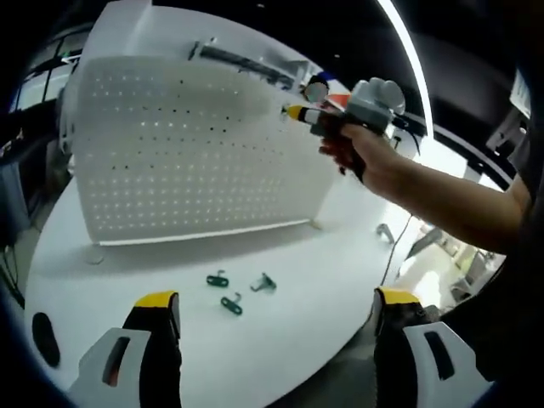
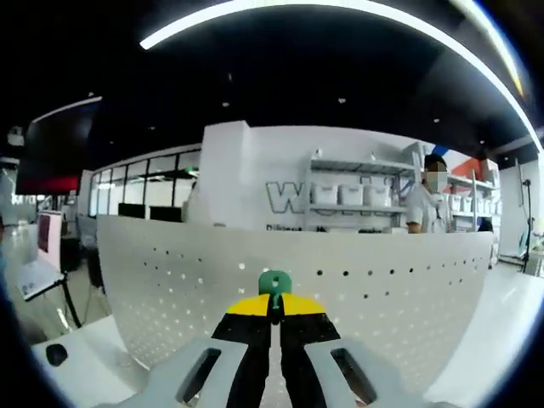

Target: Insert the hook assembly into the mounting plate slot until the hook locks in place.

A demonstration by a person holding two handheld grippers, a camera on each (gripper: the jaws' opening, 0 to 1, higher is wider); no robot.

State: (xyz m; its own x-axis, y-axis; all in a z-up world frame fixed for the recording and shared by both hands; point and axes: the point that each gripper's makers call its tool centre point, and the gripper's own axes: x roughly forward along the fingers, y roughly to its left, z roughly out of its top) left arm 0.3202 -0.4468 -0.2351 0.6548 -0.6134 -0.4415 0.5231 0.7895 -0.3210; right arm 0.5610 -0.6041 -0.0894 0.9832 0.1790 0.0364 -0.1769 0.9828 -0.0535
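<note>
While the job is started, it is not done yet. The right tool (image 2: 274, 316) has its two jaws pressed together on a small green hook (image 2: 274, 285), and it holds the hook up close to the white board with holes (image 2: 365, 280). In the left gripper view, the right tool (image 1: 299, 113) is up near the top right corner of the board (image 1: 187, 144), held by a person's hand (image 1: 357, 153). I think the hook is not locked in, because the tool is pinching it and I cannot see it sitting in a hole. Pushing it in until it locks is what is left.

The hook sticks up out of the tips of the jaws. Its long way runs along the jaws, and its free end points at the board.

The left tool (image 1: 276, 310) has its jaws spread wide and holds nothing. It hangs over the near edge of the tabletop (image 1: 323, 255). Three more green hooks (image 1: 231, 289) lie on the tabletop in front of the board, near its middle, close to each other.
</note>
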